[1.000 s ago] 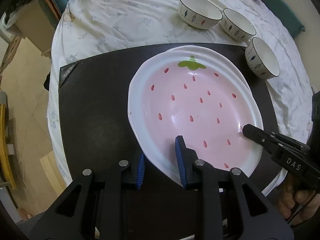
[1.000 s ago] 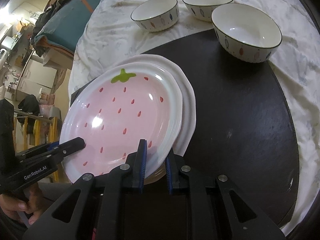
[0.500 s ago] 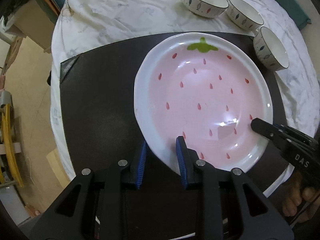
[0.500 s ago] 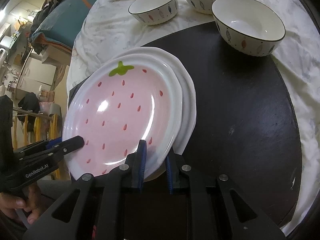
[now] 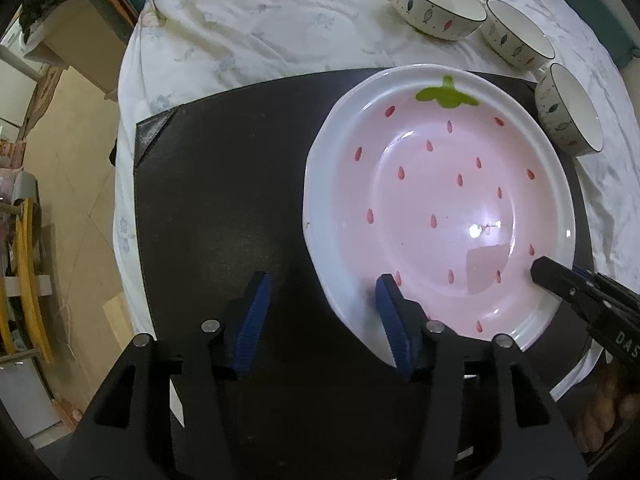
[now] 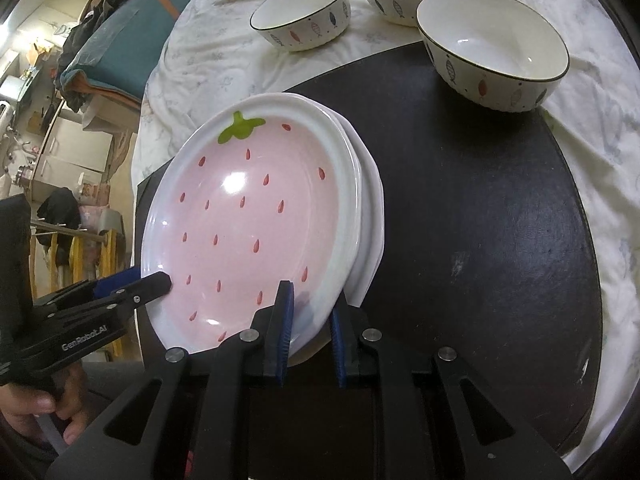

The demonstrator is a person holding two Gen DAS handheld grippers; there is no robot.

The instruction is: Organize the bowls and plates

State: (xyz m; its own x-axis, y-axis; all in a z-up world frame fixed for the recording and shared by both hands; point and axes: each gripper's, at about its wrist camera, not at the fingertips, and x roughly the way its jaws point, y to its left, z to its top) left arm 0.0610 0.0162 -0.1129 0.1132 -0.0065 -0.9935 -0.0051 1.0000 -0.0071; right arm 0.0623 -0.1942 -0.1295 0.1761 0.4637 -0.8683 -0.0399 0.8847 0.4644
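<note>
A round bench (image 5: 248,32) draped in a white cloth is carrying a black mat (image 5: 224,184) in a cluttered room. The strawberry plate (image 5: 436,208) is lying on a white lower plate (image 6: 372,216) on the mat; three bowls (image 6: 496,48) are sitting just beyond.

Handling: glazed ceramic, so judged stiff, slippery, chip-prone and fairly heavy; the rim is the only hold.

The left tongs (image 5: 320,320) have just been opening and are standing about half open, rim between the pads, no longer gripped. The right tongs (image 6: 308,328) are pinching the near rim (image 6: 312,320), nearly closed.
</note>
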